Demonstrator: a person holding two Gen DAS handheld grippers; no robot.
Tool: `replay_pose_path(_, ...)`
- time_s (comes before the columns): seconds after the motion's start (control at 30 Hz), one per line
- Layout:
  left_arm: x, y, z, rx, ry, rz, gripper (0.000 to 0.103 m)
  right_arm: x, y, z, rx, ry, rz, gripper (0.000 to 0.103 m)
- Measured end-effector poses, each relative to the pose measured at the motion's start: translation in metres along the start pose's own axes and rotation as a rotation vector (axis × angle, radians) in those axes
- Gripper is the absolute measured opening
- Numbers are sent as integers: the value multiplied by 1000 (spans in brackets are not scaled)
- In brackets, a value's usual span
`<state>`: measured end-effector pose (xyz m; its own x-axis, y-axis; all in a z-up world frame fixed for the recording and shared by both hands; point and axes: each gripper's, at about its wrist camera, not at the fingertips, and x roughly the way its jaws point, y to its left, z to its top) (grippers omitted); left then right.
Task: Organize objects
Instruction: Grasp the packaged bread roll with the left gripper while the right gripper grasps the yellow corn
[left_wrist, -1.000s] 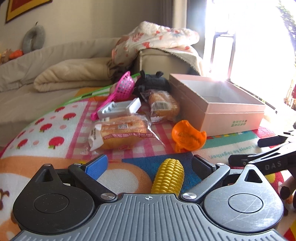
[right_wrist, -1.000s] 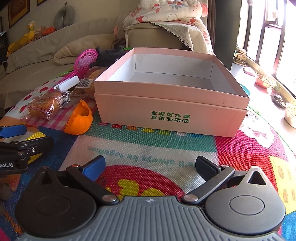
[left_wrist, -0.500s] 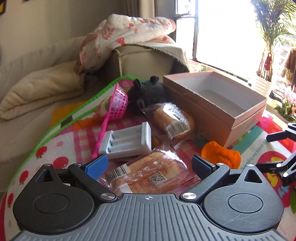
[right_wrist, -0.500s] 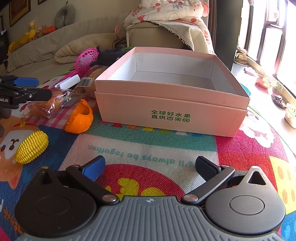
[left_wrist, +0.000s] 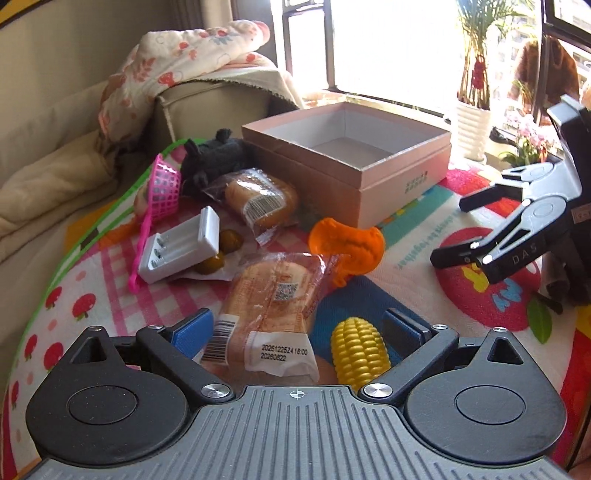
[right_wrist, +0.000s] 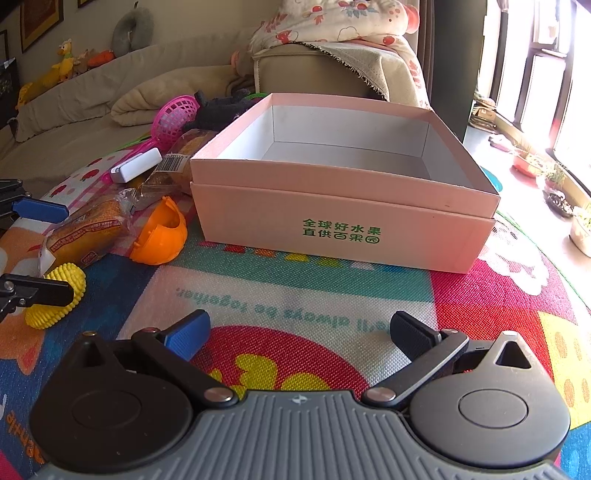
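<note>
An open pink box (right_wrist: 343, 206) stands on the colourful mat, empty inside; it also shows in the left wrist view (left_wrist: 354, 166). My left gripper (left_wrist: 299, 330) is open low over the mat, with a wrapped bread (left_wrist: 273, 310) and a yellow toy corn (left_wrist: 360, 349) between its fingers, not gripped. An orange toy (left_wrist: 345, 245), a second wrapped bread (left_wrist: 262, 201), a white battery charger (left_wrist: 181, 245), a pink scoop (left_wrist: 162, 192) and a dark plush (left_wrist: 214, 158) lie beyond. My right gripper (right_wrist: 299, 332) is open and empty in front of the box.
A sofa with a beige cushion and a floral blanket (left_wrist: 192, 62) borders the mat at the back. Windows and potted plants (left_wrist: 472, 88) are to the right. The right gripper shows in the left wrist view (left_wrist: 517, 229) at the right of the mat.
My left gripper swung away over the charger and bread, then came back low, now with the near bread and the corn between its open fingers. The right gripper has stayed still.
</note>
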<state>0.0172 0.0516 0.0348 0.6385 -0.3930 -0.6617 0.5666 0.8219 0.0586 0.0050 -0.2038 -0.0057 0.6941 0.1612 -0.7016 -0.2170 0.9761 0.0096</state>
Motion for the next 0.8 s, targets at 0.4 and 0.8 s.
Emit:
replay_pose_path(0.4,35,13,6,-162,58,92,61,1,0,1,5,11,-5,103)
replay_pose_path(0.8,-65,13,-45,-541,-167,234,60,-27,18,0,-25,-16,253,103)
